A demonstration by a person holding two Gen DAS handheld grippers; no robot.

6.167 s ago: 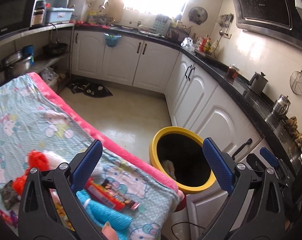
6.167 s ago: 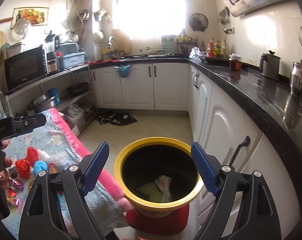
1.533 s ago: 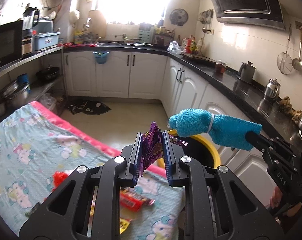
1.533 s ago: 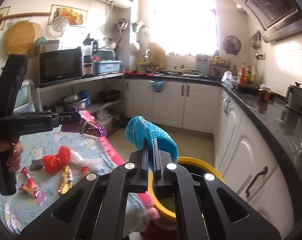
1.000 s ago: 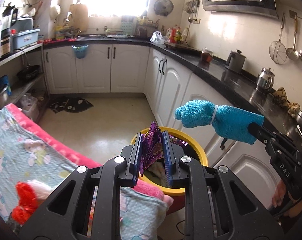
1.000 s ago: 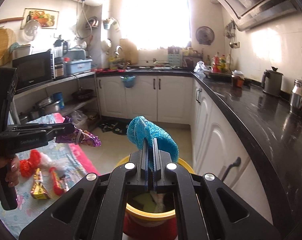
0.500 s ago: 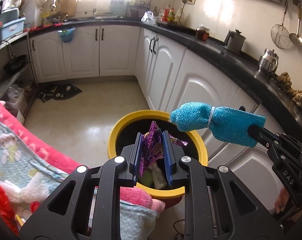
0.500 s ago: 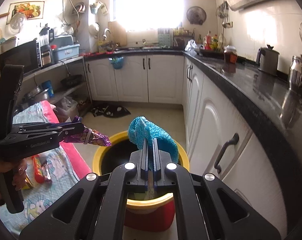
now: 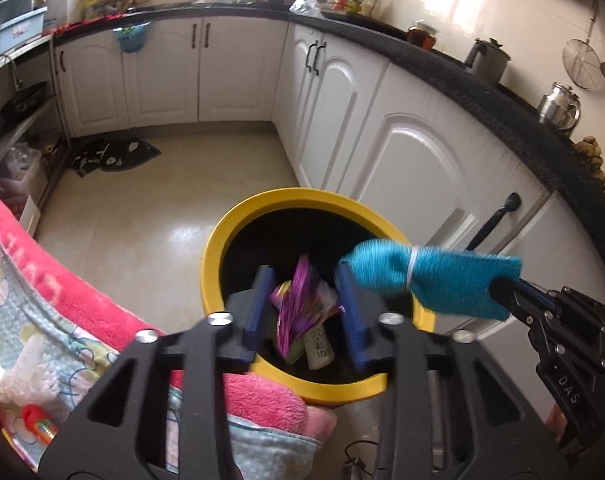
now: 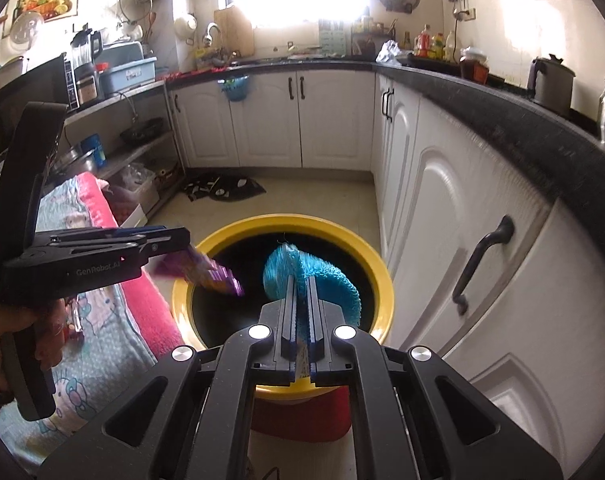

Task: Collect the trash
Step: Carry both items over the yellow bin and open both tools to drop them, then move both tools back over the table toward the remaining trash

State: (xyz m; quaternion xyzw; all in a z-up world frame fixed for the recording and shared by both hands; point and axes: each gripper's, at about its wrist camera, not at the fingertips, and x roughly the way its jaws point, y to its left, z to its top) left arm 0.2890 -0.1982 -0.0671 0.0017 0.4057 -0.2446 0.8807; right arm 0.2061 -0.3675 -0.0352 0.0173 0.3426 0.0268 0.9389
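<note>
Both grippers hang over the yellow-rimmed bin [image 9: 212,256], which fills the lower middle of both wrist views, so the step in hand is the drop itself. The left gripper [image 9: 304,304] has its jaws opening: the blue pads stand apart with the purple wrapper [image 9: 296,304] loose and blurred between them, no pad pressing on it, and directly below it lies the dark mouth of the bin with other scraps at the bottom. In the right wrist view the same wrapper [image 10: 206,272] shows at the left edge of the opening, just inside the rim, so I judge it best to hold that hand where it is until the wrapper is clear; drifting toward the pink blanket edge [image 9: 82,292] at lower left would risk the wrapper catching there. The right gripper [image 10: 300,312] is all but closed on the blue fuzzy cloth [image 10: 314,276], which bulges above the pads at centre frame over the bin's interior. To release it well, that hand probably wants to stay centred over the opening and let go fully, since fuzzy fabric may cling to the pads, and the far rim [image 10: 286,222] is near enough that a sideways flick could drape it over the edge.
</note>
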